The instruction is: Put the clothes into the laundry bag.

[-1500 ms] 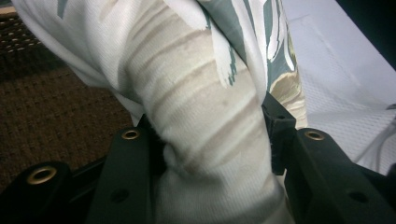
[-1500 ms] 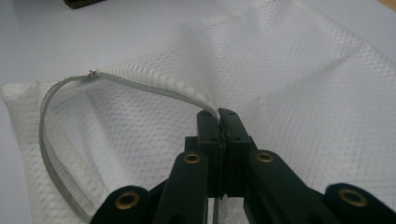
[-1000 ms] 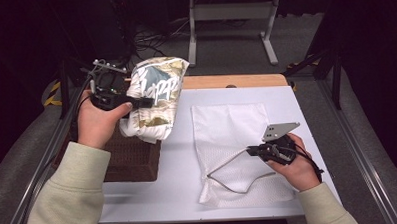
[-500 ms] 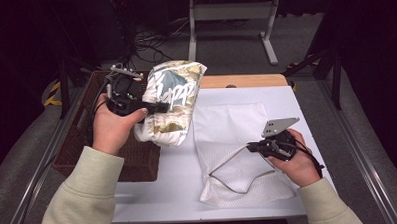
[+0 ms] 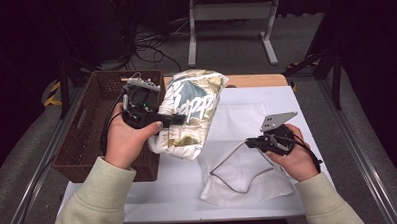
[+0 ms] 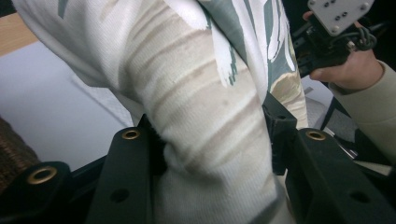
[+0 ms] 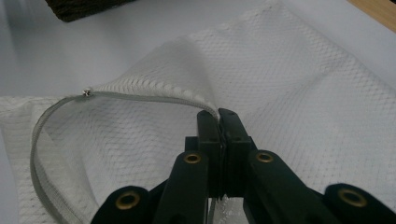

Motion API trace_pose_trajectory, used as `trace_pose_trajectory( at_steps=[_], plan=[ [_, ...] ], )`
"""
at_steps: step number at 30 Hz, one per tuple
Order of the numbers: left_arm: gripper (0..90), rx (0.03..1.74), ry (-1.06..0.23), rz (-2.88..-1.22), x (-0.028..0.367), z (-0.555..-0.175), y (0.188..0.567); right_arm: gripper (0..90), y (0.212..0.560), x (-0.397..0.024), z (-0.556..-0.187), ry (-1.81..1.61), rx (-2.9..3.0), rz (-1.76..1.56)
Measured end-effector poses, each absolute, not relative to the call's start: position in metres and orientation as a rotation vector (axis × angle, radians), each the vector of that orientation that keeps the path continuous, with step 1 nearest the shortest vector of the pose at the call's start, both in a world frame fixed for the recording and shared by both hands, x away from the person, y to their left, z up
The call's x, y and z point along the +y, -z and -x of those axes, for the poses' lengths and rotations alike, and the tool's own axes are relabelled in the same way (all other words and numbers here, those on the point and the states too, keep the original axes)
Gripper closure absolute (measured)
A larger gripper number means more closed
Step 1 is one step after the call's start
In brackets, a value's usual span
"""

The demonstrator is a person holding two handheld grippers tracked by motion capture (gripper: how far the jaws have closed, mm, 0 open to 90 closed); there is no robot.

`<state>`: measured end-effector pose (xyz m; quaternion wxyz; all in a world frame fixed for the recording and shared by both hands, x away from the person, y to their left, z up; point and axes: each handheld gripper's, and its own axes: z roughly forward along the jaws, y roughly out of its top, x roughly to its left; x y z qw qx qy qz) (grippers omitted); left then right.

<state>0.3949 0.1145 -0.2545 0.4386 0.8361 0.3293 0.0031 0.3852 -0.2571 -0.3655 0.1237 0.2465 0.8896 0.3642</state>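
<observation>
Surroundings: dark room, cables and a metal stand on the floor beyond the white tabletop (image 5: pixel 179 192).
Basket: brown woven basket (image 5: pixel 87 146) at the tabletop's left edge.
Garment: bunched white patterned garment (image 5: pixel 194 112) held up off the tabletop, near its far edge, just right of the basket.
Left gripper (image 5: pixel 174 119): fingers (image 6: pixel 130 172) pinching the garment from both sides.
Mesh bag: white mesh laundry bag (image 5: pixel 249 183) lying flat toward the near right corner, zipper mouth lifted open.
Right gripper (image 7: pixel 219 122): fingers pressed together on the bag's zipper edge (image 7: pixel 154 97).
</observation>
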Motion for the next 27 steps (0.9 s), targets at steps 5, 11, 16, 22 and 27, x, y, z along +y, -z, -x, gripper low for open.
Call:
trace_pose_trajectory(
  at_steps=[5,11,16,22,27],
  plan=[
    [57.0,0.795,0.009,-2.065,0.11,-0.389,0.258,88.7,0.361,-0.258,-0.386,-1.061,2.592,-0.719],
    [57.0,0.782,0.029,-2.047,0.111,-0.383,0.264,88.8,0.353,-0.257,-0.393,-1.056,2.606,-0.712],
    [57.0,0.784,0.031,-2.053,0.112,-0.38,0.268,88.8,0.348,-0.258,-0.401,-1.054,2.614,-0.725],
    [57.0,0.776,0.036,-2.041,0.114,-0.377,0.273,88.8,0.341,-0.257,-0.409,-1.05,2.616,-0.727],
    [57.0,0.772,0.04,-2.044,0.114,-0.375,0.277,88.8,0.339,-0.257,-0.412,-1.048,2.621,-0.738]
  ],
)
